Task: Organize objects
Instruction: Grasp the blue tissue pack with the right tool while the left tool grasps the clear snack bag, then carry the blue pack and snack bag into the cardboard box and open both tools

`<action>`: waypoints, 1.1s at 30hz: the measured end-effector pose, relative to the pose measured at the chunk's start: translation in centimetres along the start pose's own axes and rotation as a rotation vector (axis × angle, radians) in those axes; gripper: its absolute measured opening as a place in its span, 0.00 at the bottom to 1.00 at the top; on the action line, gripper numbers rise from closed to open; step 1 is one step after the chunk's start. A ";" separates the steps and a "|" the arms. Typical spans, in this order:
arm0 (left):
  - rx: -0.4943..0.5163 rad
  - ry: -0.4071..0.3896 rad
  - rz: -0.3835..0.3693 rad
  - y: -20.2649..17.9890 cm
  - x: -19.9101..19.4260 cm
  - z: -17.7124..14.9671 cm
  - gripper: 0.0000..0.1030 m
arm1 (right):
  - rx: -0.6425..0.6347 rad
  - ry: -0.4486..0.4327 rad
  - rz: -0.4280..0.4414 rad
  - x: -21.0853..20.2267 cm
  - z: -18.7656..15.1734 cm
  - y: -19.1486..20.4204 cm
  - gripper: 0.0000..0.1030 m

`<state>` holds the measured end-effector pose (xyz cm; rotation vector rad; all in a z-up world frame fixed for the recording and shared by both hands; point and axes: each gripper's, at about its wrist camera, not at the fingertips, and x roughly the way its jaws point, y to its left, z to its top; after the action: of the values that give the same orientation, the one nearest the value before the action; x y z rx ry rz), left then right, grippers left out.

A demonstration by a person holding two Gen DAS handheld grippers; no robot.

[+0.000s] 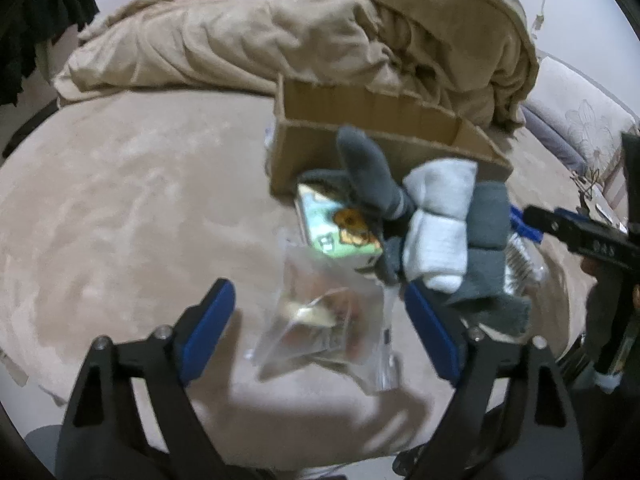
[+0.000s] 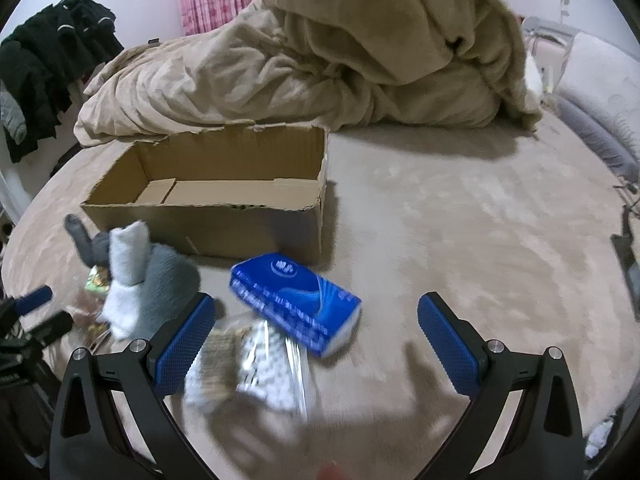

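Scattered objects all lie on the beige plush bed cover [image 2: 460, 216], outside the open brown cardboard box [image 2: 224, 200], whose floor shows bare in the right wrist view; by that showing the sorting has hardly begun and every item is left to move. Ahead of the left tool [image 1: 320, 328], whose blue-padded jaws stand apart with nothing clamped, a clear plastic bag with pale contents [image 1: 320, 320] lies between and just beyond the pads, touching neither as far as the blur allows. Further ahead of it sit a small green printed carton with an orange picture [image 1: 340, 232] and a bundle of dark grey and light grey socks [image 1: 440, 232], piled against the near wall of the box. The right tool [image 2: 316, 340] also has its jaws wide apart and empty. Just ahead of it, toward its left finger, lies a blue plastic-wrapped tissue pack [image 2: 296, 300], and nearer still a blurred clear packet with a white and brown pattern [image 2: 256, 368], beside that finger's pad. Both tools point down at the pile, so a first pick seems to be the step in hand, probably the clear bag for the left and the tissue pack or packet for the right. A rumpled tan blanket [image 2: 360, 52] lies behind the box, well away from the work.
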<state>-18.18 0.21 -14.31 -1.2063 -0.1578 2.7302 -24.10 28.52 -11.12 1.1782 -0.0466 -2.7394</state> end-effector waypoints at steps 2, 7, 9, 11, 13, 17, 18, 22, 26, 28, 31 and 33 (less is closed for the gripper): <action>0.009 0.028 -0.005 -0.2 1.3 -0.3 0.77 | 0.013 0.029 0.012 1.3 0.0 -0.3 0.98; 0.025 0.035 -0.008 -0.7 2.5 -0.8 0.60 | 0.034 0.066 0.065 3.2 -0.2 -0.6 0.89; 0.018 0.023 -0.016 -0.8 2.4 -0.9 0.57 | 0.025 0.060 0.095 3.1 -0.3 -0.5 0.74; 0.011 0.012 -0.024 -0.7 2.1 -1.0 0.56 | 0.013 0.050 0.094 2.9 -0.3 -0.3 0.73; 0.010 -0.004 -0.026 -0.7 1.7 -1.1 0.55 | 0.007 0.042 0.093 2.6 -0.4 -0.1 0.69; 0.007 -0.050 -0.020 -0.8 -0.2 -0.9 0.54 | 0.011 0.008 0.112 1.6 -0.3 -0.2 0.59; 0.006 -0.059 -0.022 -0.7 -0.8 -1.0 0.54 | 0.014 -0.003 0.113 1.2 -0.3 -0.2 0.59; 0.003 -0.097 -0.045 -1.0 -3.7 -0.3 0.54 | 0.016 -0.050 0.105 -1.1 -0.2 -0.1 0.59; 0.021 -0.138 -0.072 -1.5 -6.2 0.7 0.55 | 0.012 -0.106 0.132 -4.6 1.0 0.4 0.59; 0.022 -0.150 -0.094 -1.8 -6.9 1.5 0.55 | 0.007 -0.150 0.152 -6.5 2.1 0.7 0.59; 0.050 -0.188 -0.100 -2.5 -7.7 3.6 0.55 | -0.014 -0.194 0.173 -8.1 4.2 1.1 0.59; 0.070 -0.204 -0.104 -3.0 -7.4 5.6 0.55 | -0.039 -0.219 0.166 -8.1 5.9 1.4 0.59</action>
<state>-17.06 1.58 -4.72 -0.8754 -0.1423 2.7370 -22.66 28.25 -1.11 0.8206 -0.1117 -2.6948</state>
